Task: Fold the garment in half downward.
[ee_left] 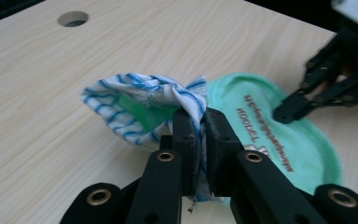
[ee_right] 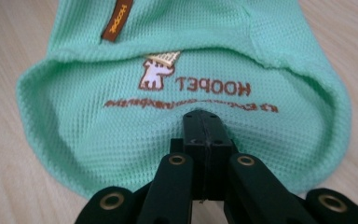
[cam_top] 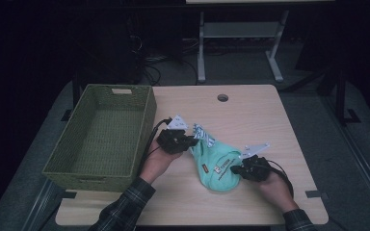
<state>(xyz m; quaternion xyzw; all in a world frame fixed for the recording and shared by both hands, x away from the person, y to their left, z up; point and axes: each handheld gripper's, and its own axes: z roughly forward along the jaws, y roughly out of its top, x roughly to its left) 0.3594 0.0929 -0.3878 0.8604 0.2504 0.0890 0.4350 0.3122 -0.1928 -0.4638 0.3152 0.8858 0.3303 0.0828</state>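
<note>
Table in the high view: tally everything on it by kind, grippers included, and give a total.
Woven green rectangular basket: 1
Mint-green mesh cloth garment with blue-and-white striped trim: 1
Black two-jaw grippers: 2, left gripper and right gripper, both clamped on the garment
Total: 4

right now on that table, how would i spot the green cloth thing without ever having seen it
Start at the woven green basket on the wooden table and look to its right, between the two grippers. There lies a mint-green waffle-knit garment with brown printed lettering, a small cartoon logo and a brown tag. A blue-and-white striped part at one end sets it apart.
</note>
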